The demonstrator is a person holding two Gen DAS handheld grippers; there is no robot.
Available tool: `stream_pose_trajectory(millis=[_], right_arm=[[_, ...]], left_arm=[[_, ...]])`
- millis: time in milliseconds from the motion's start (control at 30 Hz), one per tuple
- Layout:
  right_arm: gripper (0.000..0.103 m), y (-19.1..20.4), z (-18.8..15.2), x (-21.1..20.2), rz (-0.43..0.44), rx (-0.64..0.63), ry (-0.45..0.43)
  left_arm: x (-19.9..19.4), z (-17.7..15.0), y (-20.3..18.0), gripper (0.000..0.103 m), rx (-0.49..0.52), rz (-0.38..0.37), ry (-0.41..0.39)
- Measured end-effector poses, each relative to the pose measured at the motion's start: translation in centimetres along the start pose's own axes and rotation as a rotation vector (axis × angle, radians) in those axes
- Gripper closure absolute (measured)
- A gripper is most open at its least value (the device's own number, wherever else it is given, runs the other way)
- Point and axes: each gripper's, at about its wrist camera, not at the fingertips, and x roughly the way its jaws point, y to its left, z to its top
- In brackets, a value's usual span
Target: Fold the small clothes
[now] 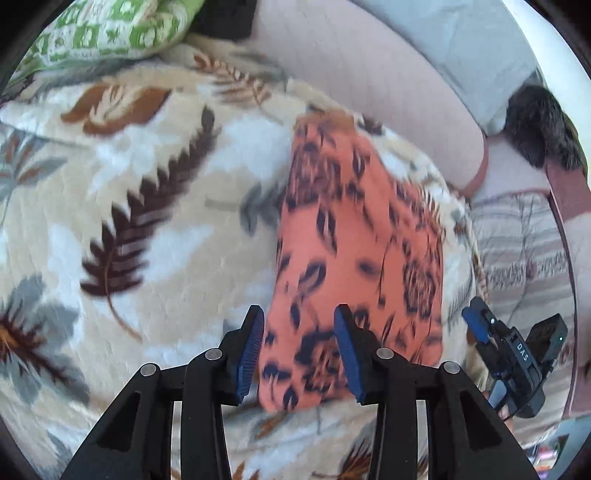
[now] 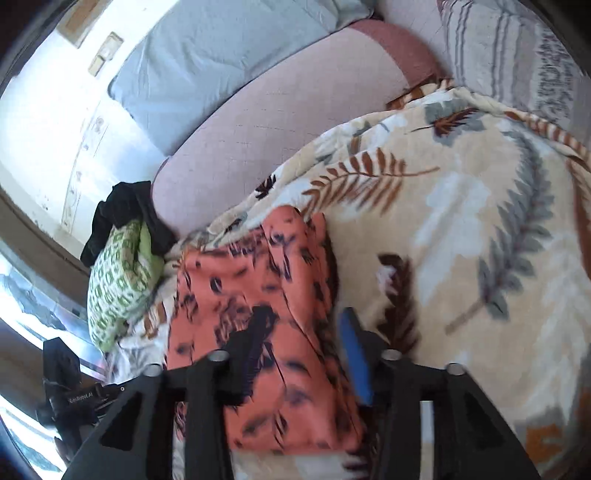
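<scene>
Lower both parted, empty tongs, left [image 1: 299, 350] and right [image 2: 291, 354], onto the folded orange floral garment [image 1: 354, 240] (blurred), pinching matching corners against the leaf-print blanket [image 1: 147, 192].

The folded garment [image 1: 354, 251] lies on the blanket [image 1: 155, 206], which covers the bed. Behind the blanket runs a long bolster [image 1: 369, 85], with a pillow [image 2: 221, 62] behind that. A patterned cushion [image 1: 110, 29] sits at the blanket's far left corner (left wrist view), a dark cloth [image 2: 125, 218] draped on it.
</scene>
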Motion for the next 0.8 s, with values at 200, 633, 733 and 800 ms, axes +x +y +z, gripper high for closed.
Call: stream_pose_trajectory(millis=[200,633,733,800], right_arm=[[0.055,2.6,4.4,8.5,-0.107,-0.038,0.123],[0.058,-3.1,3.3,6.7,0.067,0.104,0.088],[0.039,-4.7,1.6,5.5,0.151,0.14,0.108],[0.038,-5.1,0.3,6.4,0.168,0.138,0.169]], left_arm=[[5.0,6.7,-3.0,0.062,0.012,0.053,0.038],[10.8,7.8,1.5,0.052,-0.149,-0.115,0.112],[9.4,5.3,2.5,0.045,-0.182,-0.22,0.115],[10.1,3.9,3.5,0.039,-0.244,-0.304,0.149]])
